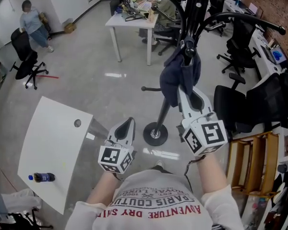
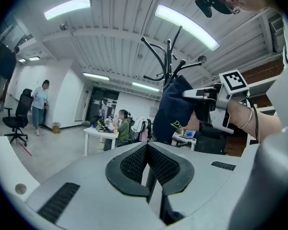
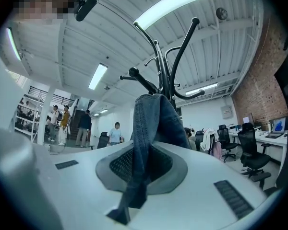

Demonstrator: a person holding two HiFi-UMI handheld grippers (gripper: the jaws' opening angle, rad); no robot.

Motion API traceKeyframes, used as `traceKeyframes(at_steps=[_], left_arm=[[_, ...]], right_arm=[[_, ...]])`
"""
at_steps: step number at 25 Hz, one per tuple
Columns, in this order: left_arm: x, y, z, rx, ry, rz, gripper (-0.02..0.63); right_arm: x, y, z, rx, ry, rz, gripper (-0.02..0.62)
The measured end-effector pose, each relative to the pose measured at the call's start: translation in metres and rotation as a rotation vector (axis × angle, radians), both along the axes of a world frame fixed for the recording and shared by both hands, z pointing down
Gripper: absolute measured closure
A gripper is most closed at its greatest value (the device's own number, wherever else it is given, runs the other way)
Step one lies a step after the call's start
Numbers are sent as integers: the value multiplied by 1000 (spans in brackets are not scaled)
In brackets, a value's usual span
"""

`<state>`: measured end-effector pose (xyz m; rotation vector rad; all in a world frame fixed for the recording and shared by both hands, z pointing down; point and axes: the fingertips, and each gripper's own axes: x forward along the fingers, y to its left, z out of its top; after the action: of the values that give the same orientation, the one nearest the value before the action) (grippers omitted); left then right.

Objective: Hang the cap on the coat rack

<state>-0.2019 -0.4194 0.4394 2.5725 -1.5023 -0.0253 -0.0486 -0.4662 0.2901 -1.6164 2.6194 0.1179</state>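
Note:
A dark blue denim cap (image 1: 178,75) hangs from my right gripper (image 1: 186,87), which is shut on it and raised beside the black coat rack (image 1: 194,13). In the right gripper view the cap's fabric (image 3: 150,128) is pinched between the jaws, with the rack's curved hooks (image 3: 165,66) just behind it. My left gripper (image 1: 127,127) is lower and to the left, shut with nothing in it. From the left gripper view I see the cap (image 2: 175,109), the right gripper (image 2: 201,94) and the rack (image 2: 169,56) ahead.
The rack's round base (image 1: 155,133) stands on the glossy floor near my feet. A white table (image 1: 55,150) with a bottle (image 1: 42,177) lies at lower left. Black office chairs (image 1: 240,104) and a wooden stool (image 1: 252,164) crowd the right. A desk (image 1: 132,25) stands beyond.

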Motion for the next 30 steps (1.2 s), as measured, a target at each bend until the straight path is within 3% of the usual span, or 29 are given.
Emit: traceKeyframes(at_steps=[15, 30], left_arm=[[9, 29, -2, 14, 14, 55, 601], [33, 69, -12, 44, 31, 118, 601]], right_arm=[[21, 63, 17, 32, -54, 92, 540], [19, 113, 129, -209, -22, 95, 580]])
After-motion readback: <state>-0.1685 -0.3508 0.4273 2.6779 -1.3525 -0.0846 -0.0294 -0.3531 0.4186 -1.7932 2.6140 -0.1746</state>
